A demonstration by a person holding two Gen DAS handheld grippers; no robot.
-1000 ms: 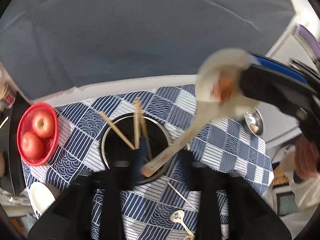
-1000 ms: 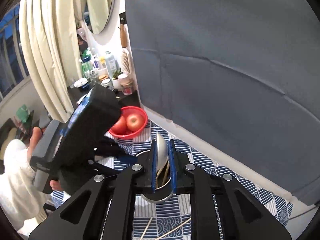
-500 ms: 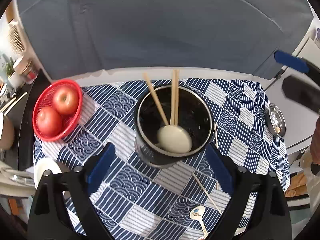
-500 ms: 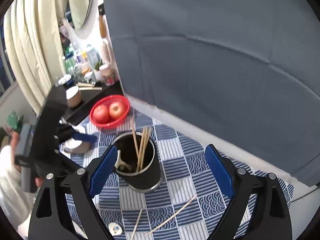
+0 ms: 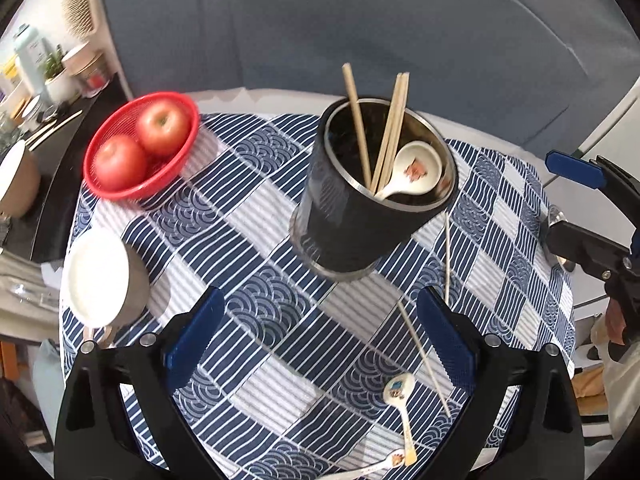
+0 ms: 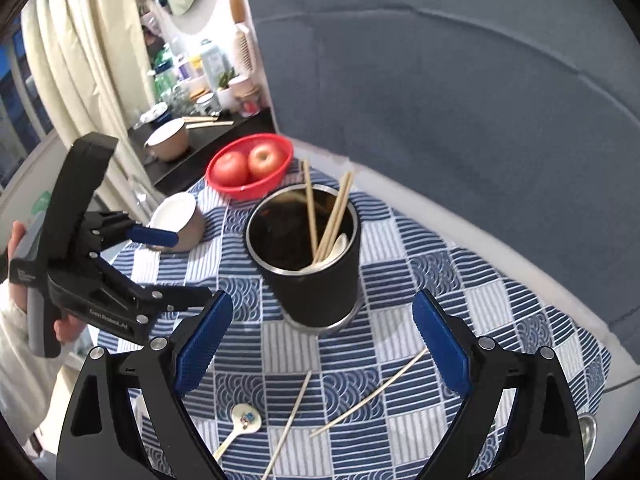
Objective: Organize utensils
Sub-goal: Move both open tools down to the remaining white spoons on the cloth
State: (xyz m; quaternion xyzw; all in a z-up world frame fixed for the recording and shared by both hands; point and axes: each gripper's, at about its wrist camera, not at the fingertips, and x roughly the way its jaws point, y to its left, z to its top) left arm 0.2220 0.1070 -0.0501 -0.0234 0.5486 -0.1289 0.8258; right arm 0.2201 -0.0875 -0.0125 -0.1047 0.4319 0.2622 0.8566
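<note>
A black utensil holder stands on the blue checked cloth, holding three chopsticks and a white ceramic spoon. My left gripper hangs open in front of the holder with nothing between its pads. My right gripper is also open and empty, just short of the holder. On the cloth near me lie two loose chopsticks and a small patterned spoon. That spoon also shows in the left wrist view, with another spoon at the bottom edge.
A red basket with two apples sits at the cloth's far left, and a white-lined mug lies nearer. A dark shelf crowded with bottles and a pot stands beyond. A metal spoon lies at the right edge. A grey backrest curves behind.
Both grippers have opened and drawn back from the holder. The white spoon that the right gripper held over the holder now rests inside it.
</note>
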